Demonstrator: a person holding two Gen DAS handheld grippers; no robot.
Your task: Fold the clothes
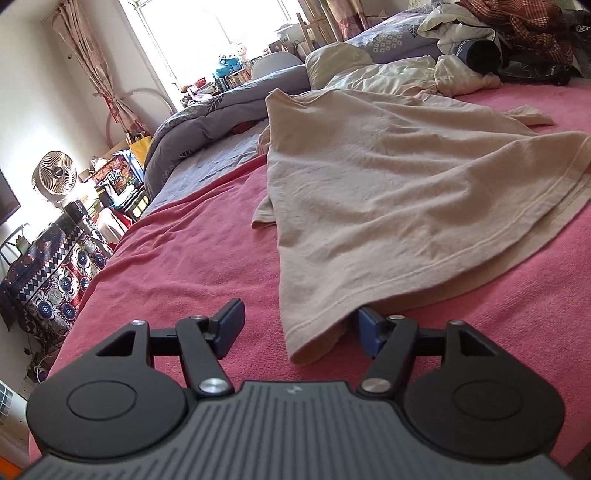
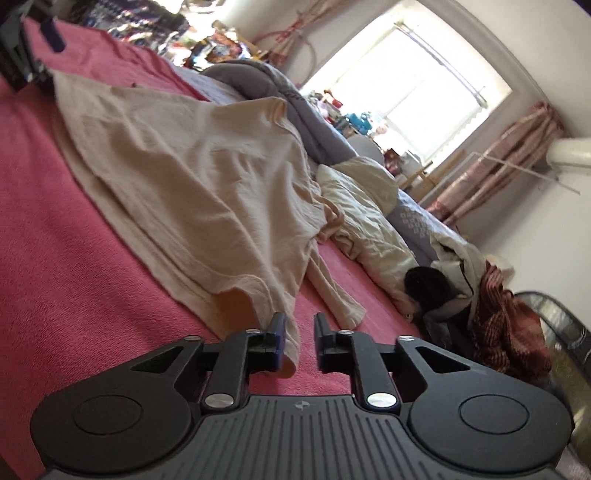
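A cream long-sleeved shirt [image 1: 388, 184] lies spread on the pink blanket [image 1: 177, 266], hem toward me. My left gripper [image 1: 299, 328] is open, its fingers straddling the shirt's near-left hem corner, which drapes between them. In the right wrist view the shirt [image 2: 192, 177] stretches away to the left. My right gripper [image 2: 299, 339] is open, with the other hem corner lying against its left finger [image 2: 277, 343]. The left gripper shows at the top left of the right wrist view [image 2: 26, 48].
A grey duvet [image 1: 207, 122] and cream bedding [image 1: 399, 74] lie beyond the shirt. A pile of clothes [image 1: 517, 33] sits at the far right. A fan [image 1: 55, 177] and cluttered shelves stand left of the bed.
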